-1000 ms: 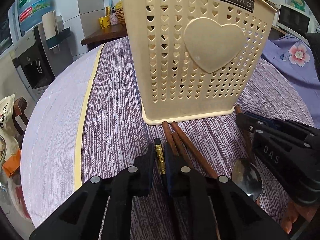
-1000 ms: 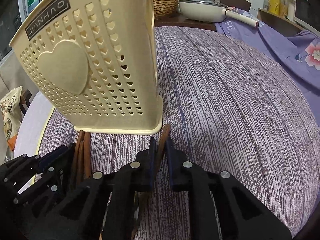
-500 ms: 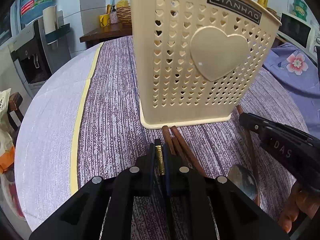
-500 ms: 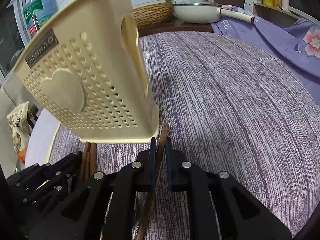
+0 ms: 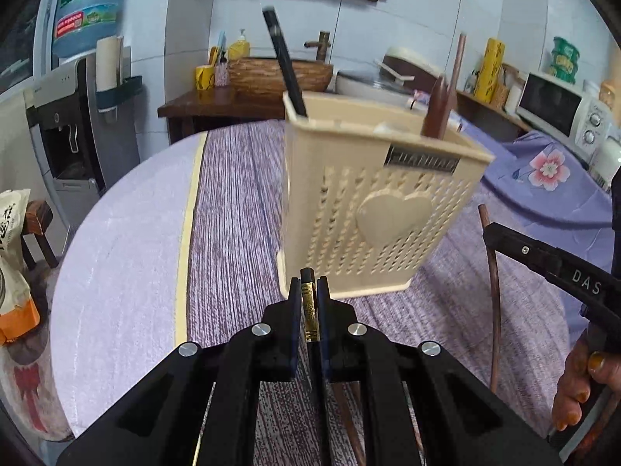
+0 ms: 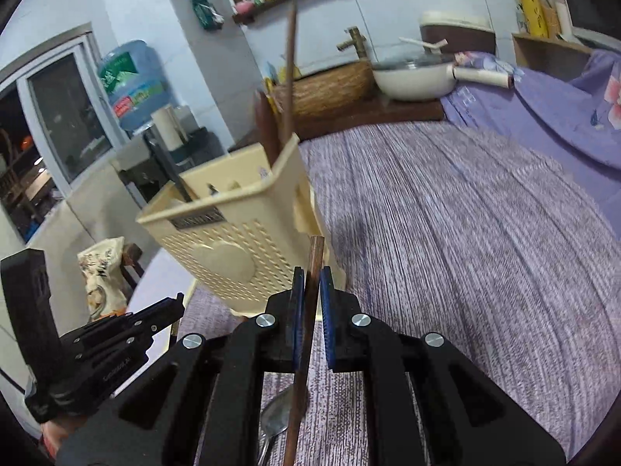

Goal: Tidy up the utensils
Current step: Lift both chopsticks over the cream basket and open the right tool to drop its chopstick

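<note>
1. Both grippers are now sitting higher than a second ago, each carrying its chopstick up off the tablecloth (image 5: 233,209).
2. Left gripper (image 5: 309,287) is pinching a black, gold-banded chopstick (image 5: 309,306).
3. Right gripper (image 6: 311,277) is clamping a brown chopstick (image 6: 306,330).
4. Just beyond both, the cream holder (image 5: 380,209) is standing on the table.

At the bottom centre of each wrist view, the left gripper (image 5: 309,291) and the right gripper (image 6: 311,283) point forward and downward, jaws clamped nearly together on thin sticks.
</note>
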A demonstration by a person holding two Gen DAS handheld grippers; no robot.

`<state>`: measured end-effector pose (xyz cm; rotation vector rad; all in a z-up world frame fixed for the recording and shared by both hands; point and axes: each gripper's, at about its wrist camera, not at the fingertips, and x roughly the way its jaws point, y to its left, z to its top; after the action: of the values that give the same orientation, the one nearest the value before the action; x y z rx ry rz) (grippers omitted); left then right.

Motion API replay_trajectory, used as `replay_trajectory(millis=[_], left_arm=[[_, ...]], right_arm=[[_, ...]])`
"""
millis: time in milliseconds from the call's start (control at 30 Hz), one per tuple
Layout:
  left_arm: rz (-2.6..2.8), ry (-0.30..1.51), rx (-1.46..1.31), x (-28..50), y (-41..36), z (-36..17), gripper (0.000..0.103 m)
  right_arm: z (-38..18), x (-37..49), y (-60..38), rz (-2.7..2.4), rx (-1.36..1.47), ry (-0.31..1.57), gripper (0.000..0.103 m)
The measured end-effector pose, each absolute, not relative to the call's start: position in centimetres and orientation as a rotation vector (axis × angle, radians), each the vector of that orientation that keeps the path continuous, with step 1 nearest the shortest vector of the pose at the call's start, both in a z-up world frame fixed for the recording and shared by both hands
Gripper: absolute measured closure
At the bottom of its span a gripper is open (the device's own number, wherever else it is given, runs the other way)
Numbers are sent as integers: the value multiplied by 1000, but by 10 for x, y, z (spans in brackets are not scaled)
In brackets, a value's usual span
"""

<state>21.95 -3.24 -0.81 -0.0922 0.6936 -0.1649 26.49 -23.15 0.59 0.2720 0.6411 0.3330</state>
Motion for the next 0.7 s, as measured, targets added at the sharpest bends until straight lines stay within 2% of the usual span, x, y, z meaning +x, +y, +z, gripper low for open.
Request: replay_trajectory(millis=[367, 567, 633, 700], left_arm=[[-216, 543, -112, 180, -27, 50, 95], [-220, 506, -113, 169, -23, 64, 95], [-224, 498, -112, 167, -22, 68, 96], [-223, 491, -112, 165, -22, 71, 96]], right_arm=[[78, 210, -252, 417, 201, 468, 96], [89, 203, -263, 430, 217, 455, 96], [91, 202, -262, 436, 216, 449, 102], [94, 200, -261, 445, 215, 439, 102]])
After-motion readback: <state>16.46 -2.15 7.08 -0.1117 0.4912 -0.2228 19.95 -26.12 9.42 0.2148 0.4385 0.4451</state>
